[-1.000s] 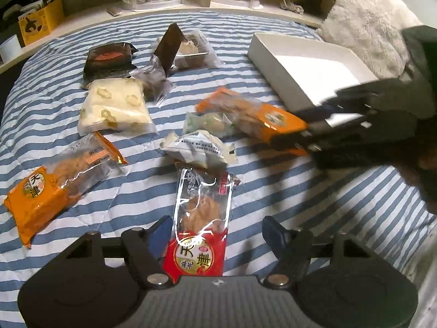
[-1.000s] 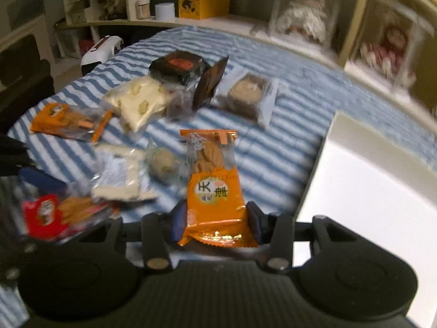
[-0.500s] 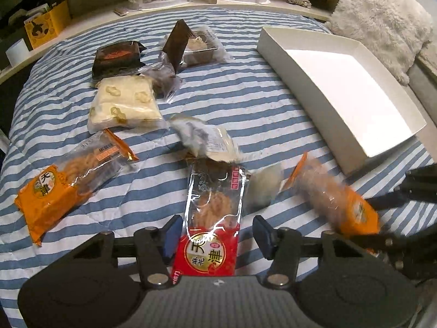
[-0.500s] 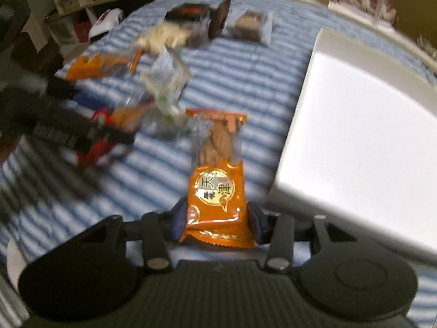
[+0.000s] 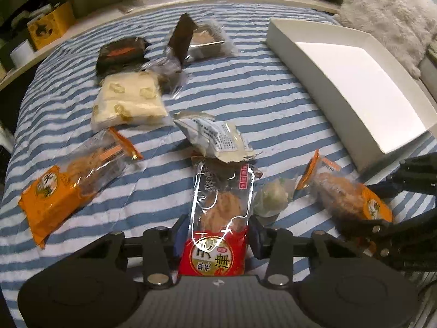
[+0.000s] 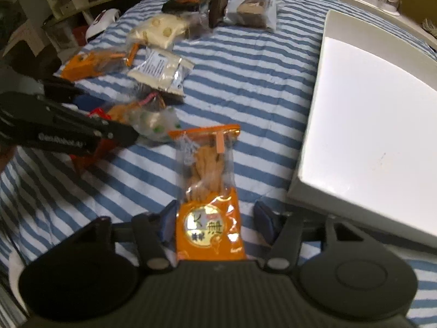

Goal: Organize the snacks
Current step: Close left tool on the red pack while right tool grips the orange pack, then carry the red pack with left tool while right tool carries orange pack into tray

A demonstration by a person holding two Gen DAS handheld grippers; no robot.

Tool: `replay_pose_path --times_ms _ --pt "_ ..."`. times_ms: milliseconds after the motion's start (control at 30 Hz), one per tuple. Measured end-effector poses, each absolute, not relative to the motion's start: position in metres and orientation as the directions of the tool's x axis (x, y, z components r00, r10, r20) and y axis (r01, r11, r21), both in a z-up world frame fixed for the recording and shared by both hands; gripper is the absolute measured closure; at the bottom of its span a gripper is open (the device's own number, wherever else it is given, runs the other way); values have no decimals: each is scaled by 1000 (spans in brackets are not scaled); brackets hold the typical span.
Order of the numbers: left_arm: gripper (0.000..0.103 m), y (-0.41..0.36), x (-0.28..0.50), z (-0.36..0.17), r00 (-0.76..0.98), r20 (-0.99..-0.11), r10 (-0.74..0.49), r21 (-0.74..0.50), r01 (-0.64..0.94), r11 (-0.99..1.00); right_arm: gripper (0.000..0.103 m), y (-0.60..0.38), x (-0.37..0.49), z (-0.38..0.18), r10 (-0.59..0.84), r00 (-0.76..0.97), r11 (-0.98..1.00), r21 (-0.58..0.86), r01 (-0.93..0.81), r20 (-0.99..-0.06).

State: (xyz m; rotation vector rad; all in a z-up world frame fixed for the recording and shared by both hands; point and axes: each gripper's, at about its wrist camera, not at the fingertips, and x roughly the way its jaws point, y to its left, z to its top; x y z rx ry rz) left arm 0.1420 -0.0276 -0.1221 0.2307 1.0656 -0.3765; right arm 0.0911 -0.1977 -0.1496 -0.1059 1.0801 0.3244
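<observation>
A red snack pack (image 5: 215,235) lies on the striped bed between the fingers of my left gripper (image 5: 218,232). Its jaws are closing and the pads touch both long edges of the pack. An orange snack pack (image 6: 209,205) lies flat on the bed beside the white box (image 6: 368,136). My right gripper (image 6: 215,221) straddles its near end with the jaws opening, and a gap shows by the right finger. In the left wrist view this orange pack (image 5: 349,199) sits at the right, below the box (image 5: 327,87).
More snacks lie on the bed: another orange pack (image 5: 68,188), a cream bread pack (image 5: 128,104), a grey-white pack (image 5: 215,139), a green-white ball (image 5: 273,199), a dark pack (image 5: 120,54) and a brown cake pack (image 5: 204,41). Shelves ring the far edge.
My right gripper carried the orange pack from mid-bed to beside the box, set it down and widened its jaws. The left jaws narrowed onto the red pack.
</observation>
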Motion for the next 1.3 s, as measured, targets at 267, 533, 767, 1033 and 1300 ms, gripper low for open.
replay_pose_path --times_ms 267,533,767,1033,1300 --pt "60 -10 133 -109 426 -893 -148 -7 316 949 57 -205 83 -141 218 459 952 83 -295 -861" --pt "60 13 122 -74 519 -838 -169 -65 214 975 58 -211 74 -111 245 543 953 97 -287 -803" --pt "60 5 124 -32 597 -783 -176 -86 177 980 58 -219 91 -58 247 665 965 113 -239 -705" --pt "60 -27 134 16 672 -714 -196 -108 170 979 58 -236 111 -6 242 751 970 141 -198 -614" --pt "60 -97 146 32 683 -683 -259 -121 243 962 58 -284 114 20 153 782 988 71 -138 -605"
